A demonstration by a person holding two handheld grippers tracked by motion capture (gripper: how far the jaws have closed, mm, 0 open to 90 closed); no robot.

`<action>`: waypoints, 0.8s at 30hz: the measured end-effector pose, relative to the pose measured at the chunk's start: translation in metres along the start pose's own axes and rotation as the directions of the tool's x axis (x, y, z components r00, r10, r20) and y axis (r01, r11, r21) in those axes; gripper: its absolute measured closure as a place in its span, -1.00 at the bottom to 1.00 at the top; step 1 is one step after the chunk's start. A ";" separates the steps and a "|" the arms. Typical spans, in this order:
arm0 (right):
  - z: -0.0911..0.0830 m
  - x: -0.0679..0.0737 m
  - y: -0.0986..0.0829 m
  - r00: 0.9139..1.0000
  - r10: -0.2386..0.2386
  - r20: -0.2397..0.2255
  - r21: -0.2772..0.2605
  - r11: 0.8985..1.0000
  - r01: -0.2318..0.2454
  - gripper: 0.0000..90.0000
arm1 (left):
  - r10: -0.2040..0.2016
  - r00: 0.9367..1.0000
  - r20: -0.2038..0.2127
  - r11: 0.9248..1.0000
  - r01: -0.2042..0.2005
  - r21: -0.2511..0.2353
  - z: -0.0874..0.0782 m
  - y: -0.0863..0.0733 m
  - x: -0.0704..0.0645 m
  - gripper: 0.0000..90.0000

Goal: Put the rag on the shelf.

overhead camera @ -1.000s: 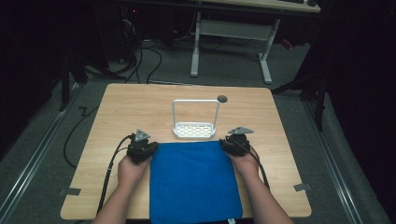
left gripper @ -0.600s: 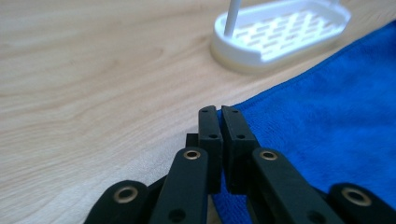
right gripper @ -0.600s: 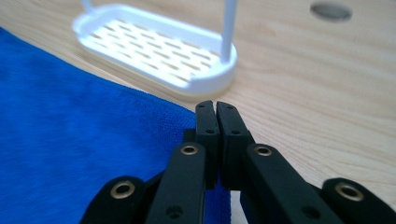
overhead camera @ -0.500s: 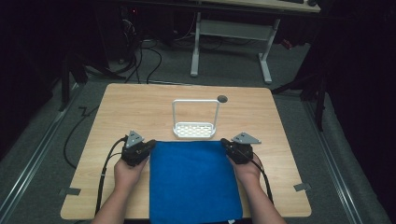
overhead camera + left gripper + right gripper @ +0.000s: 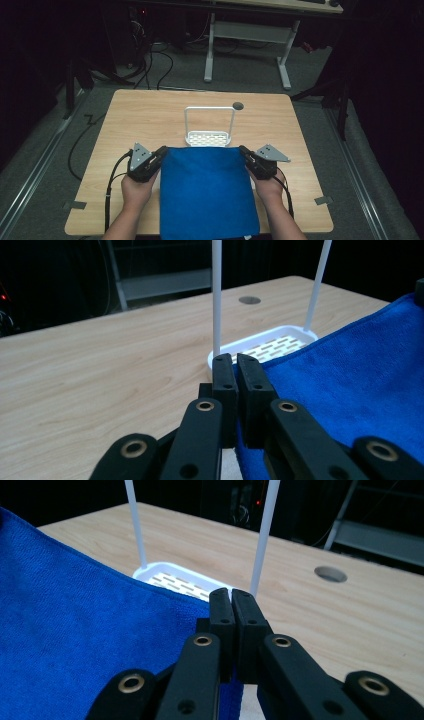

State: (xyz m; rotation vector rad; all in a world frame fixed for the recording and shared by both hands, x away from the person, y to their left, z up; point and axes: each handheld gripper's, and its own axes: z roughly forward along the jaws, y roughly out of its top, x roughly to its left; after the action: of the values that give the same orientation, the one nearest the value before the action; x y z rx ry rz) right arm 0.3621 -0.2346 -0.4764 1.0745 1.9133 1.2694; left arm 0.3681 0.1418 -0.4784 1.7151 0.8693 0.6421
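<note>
Terry-like blue towel (image 5: pixel 207 195) lies flat on the near table (image 5: pixel 150 115), its far edge touching the white rack (image 5: pixel 208 137). Left gripper (image 5: pixel 161 153) and right gripper (image 5: pixel 243 151) pinch its far corners, jaws closed. Soft, light and limp, it is probably best carried by both corners.

A plain blue cloth (image 5: pixel 206 195) of soft, towel-like weave lies spread flat as a rectangle on the near half of the table (image 5: pixel 150 115), its near end draping over the table's front edge and its far edge lapping the white rack (image 5: pixel 209 136).
</note>
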 end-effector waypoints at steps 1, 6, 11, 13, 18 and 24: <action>-0.004 0.002 0.004 1.000 -0.012 0.006 -0.020 1.000 0.012 0.97 | 0.002 1.000 -0.002 1.000 -0.002 -0.009 -0.002 0.001 0.000 0.94; -0.014 0.007 0.011 1.000 -0.025 0.013 -0.059 0.998 0.026 0.97 | 0.009 1.000 0.003 0.999 -0.009 -0.033 -0.008 0.006 -0.001 0.94; -0.023 0.010 0.018 1.000 -0.028 0.007 -0.103 0.994 0.029 0.97 | 0.015 1.000 0.002 0.996 -0.015 -0.091 -0.018 0.016 -0.004 0.94; -0.026 0.011 0.021 0.999 -0.032 0.007 -0.117 0.993 0.033 0.97 | 0.015 1.000 0.004 0.994 -0.014 -0.110 -0.022 0.019 -0.005 0.94; -0.035 0.012 0.028 0.999 -0.034 0.011 -0.154 0.988 0.035 0.97 | 0.027 1.000 0.015 0.989 -0.024 -0.144 -0.030 0.027 -0.011 0.94; -0.050 0.013 0.040 0.999 -0.033 0.016 -0.214 0.976 0.036 0.97 | 0.041 0.999 0.013 0.980 -0.038 -0.195 -0.040 0.041 -0.017 0.94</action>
State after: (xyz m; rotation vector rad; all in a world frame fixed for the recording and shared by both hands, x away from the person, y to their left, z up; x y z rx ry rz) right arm 0.3268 -0.2365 -0.4218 0.9323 1.7315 1.4095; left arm 0.3368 0.1440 -0.4272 1.5625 0.7366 0.7142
